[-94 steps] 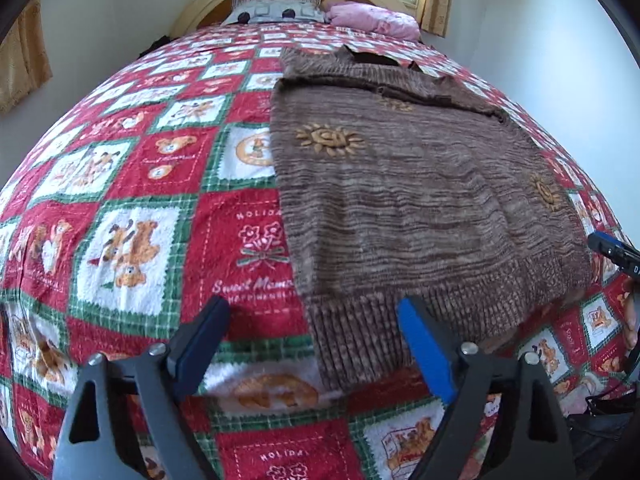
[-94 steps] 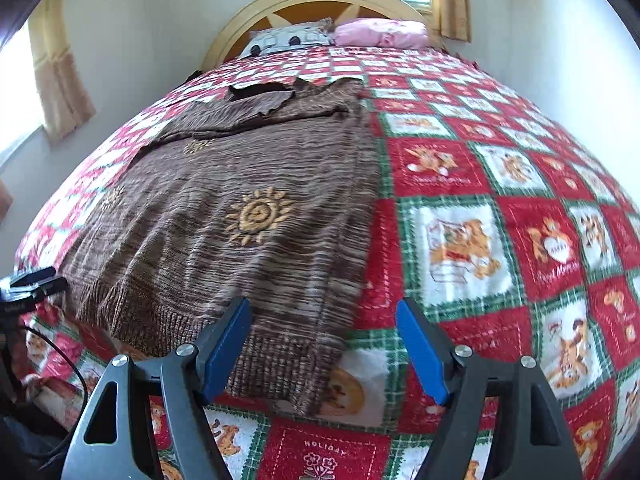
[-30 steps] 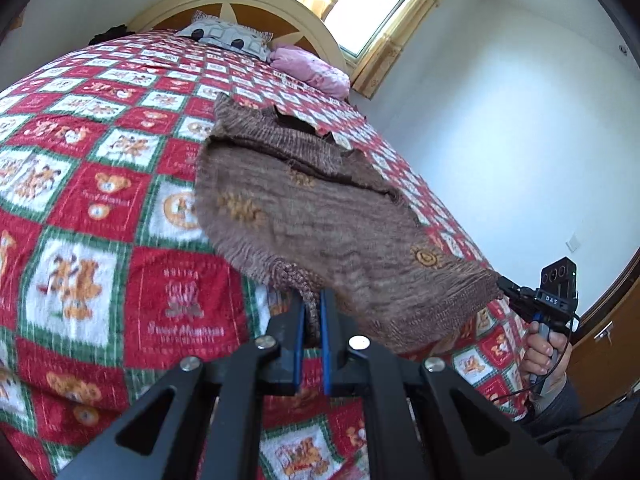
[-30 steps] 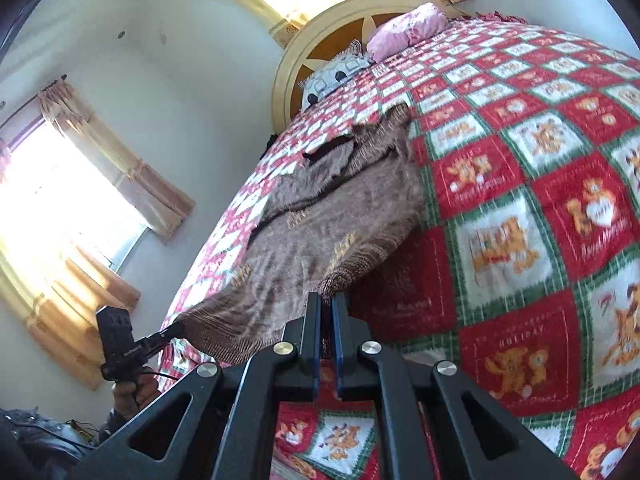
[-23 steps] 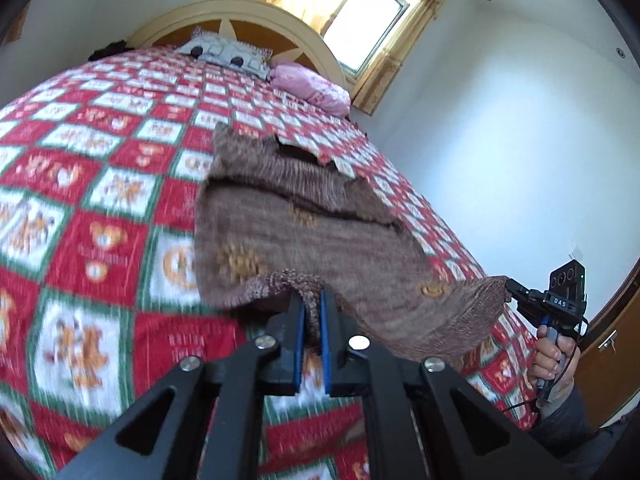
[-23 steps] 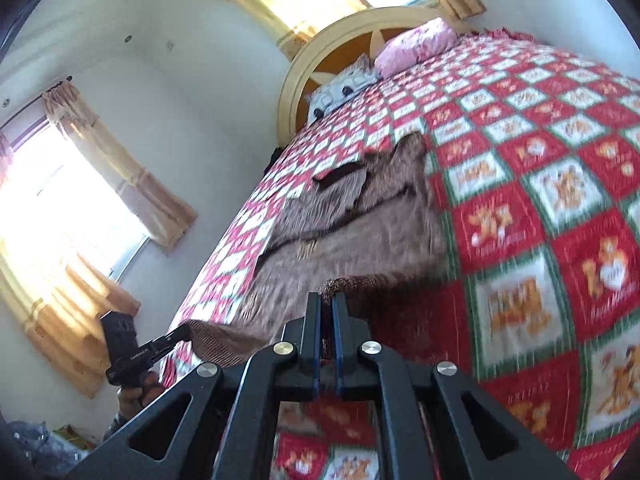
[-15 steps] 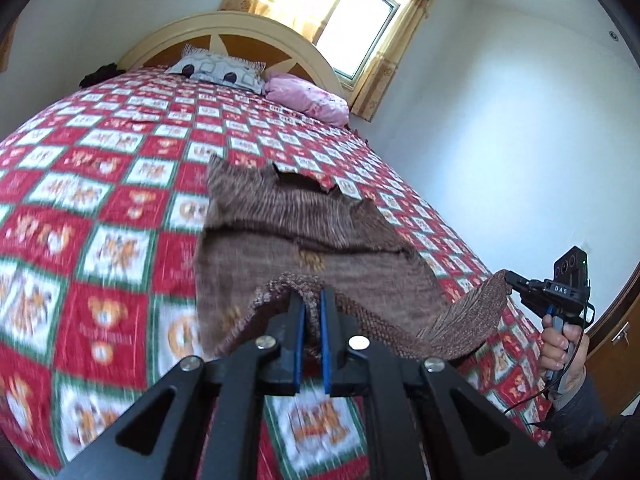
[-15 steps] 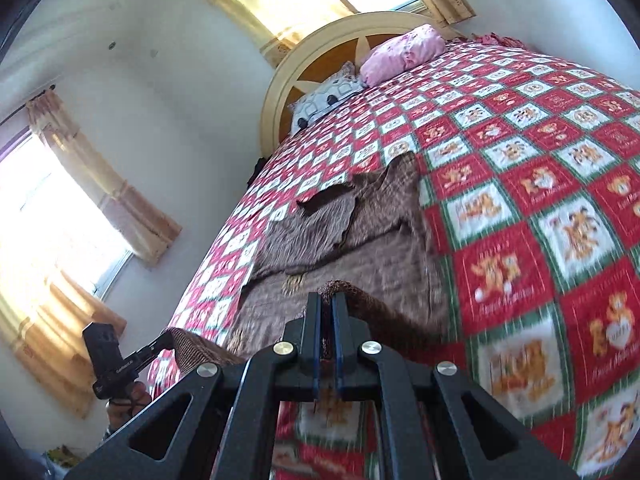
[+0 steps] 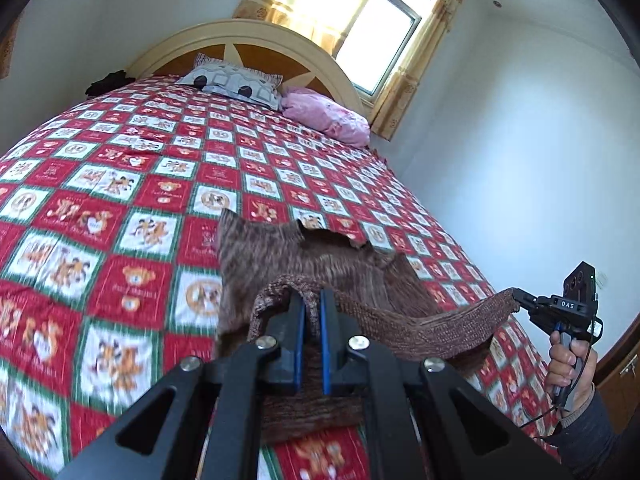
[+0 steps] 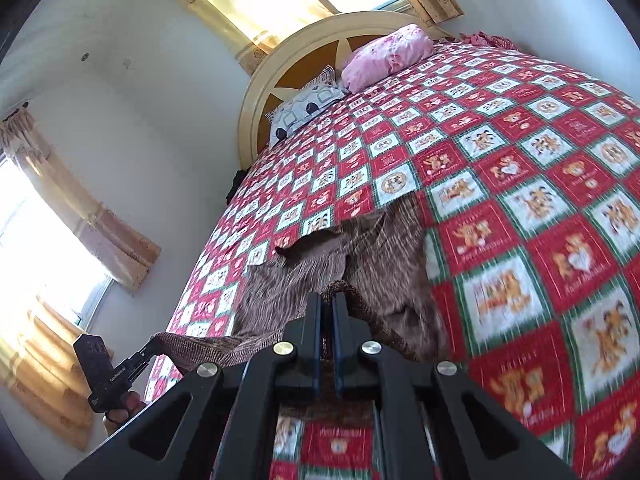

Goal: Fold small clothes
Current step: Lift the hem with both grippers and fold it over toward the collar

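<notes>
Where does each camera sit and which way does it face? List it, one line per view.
Left wrist: on the left gripper, facing the headboard; its fingers pinch the brown sweater's hem; the right gripper shows.
Right wrist: on the right gripper, facing the same way, pinching the hem; the left gripper shows.
Shared: sweater, quilt, pillows.

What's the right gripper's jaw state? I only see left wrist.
Observer: Right gripper is shut on the sweater at its ribbed hem.
Operator: Any slack on its outer side?
Observer: Yes, the fabric just right of it droops and appears to reach the quilt.
Operator: How does my left grip look from outside?
Observer: Left gripper pinches the hem's other corner and holds it in the air. The hem hangs in a shallow curve between the two grips.
</notes>
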Demonstrator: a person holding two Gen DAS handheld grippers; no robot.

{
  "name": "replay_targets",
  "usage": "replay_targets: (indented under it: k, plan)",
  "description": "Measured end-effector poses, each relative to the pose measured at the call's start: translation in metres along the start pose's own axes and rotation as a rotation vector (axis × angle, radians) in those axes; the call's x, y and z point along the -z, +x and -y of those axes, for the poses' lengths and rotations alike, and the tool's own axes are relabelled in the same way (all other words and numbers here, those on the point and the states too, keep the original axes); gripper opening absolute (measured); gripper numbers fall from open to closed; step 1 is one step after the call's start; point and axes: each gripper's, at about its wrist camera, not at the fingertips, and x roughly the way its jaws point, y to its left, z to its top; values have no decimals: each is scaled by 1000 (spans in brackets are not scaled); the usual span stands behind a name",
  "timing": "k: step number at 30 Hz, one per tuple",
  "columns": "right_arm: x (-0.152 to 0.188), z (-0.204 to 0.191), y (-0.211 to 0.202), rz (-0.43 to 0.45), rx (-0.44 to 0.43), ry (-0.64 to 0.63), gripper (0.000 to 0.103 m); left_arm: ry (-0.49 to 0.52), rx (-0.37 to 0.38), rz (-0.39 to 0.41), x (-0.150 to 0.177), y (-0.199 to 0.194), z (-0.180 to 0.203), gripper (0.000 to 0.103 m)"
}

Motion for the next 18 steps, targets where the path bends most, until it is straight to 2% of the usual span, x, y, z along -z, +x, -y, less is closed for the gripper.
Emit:
replay_targets:
  k: [10, 15, 18]
  plan:
    - [-47, 38, 89, -80, 52, 103, 4, -43, -54, -70, -31, 78, -21, 7]
    - [-62, 62, 136, -128, 102, 139, 4, -85, -93, -132, -37, 126, -44, 7]
    - [-69, 75, 159, -148, 126, 152, 4, -102, -98, -143, -39, 142, -55, 7]
